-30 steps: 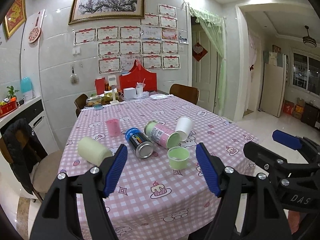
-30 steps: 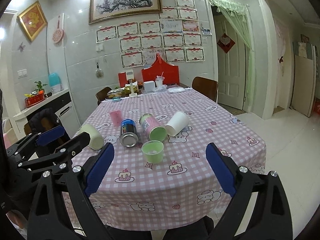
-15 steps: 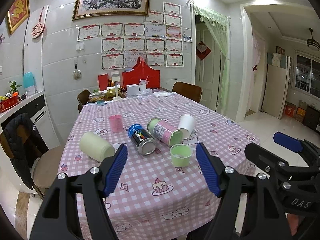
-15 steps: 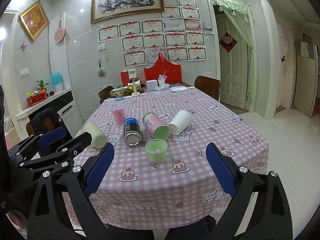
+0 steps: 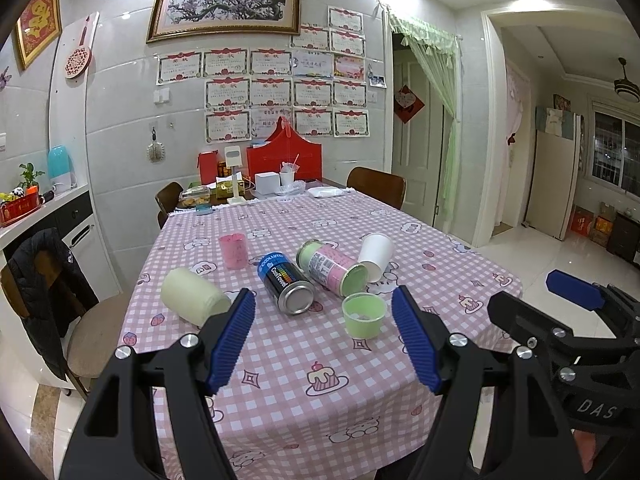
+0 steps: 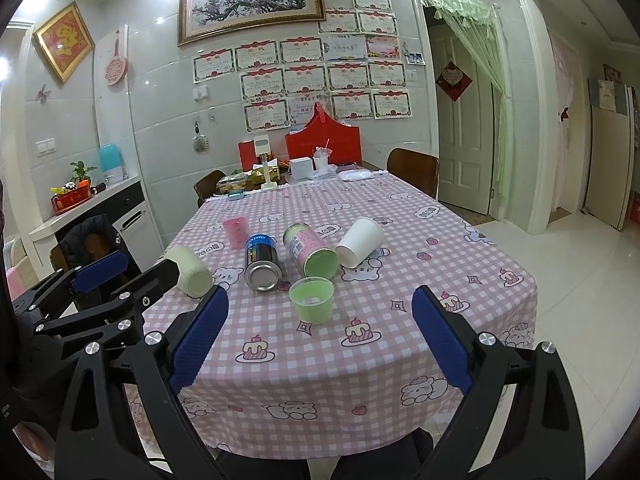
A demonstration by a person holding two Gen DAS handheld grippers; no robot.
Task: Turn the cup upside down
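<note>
A small light-green cup (image 5: 363,315) stands upright, mouth up, on the pink checked tablecloth (image 5: 304,364); it also shows in the right wrist view (image 6: 311,299). My left gripper (image 5: 323,338) is open and empty, held over the near part of the table, short of the cup. My right gripper (image 6: 320,340) is open and empty, before the table's near edge, also short of the cup. A white paper cup (image 5: 375,251) lies on its side behind it.
A blue can (image 5: 285,282), a pink-and-green can (image 5: 332,267) and a cream cup (image 5: 193,295) lie on their sides. A pink cup (image 5: 233,250) stands behind them. Boxes and clutter (image 5: 256,186) fill the far end. Chairs (image 5: 376,190) surround the table.
Both grippers have risen and drawn slightly back, so the table and cups sit lower and smaller in view. Nothing on the table has moved; both jaws stay open.
</note>
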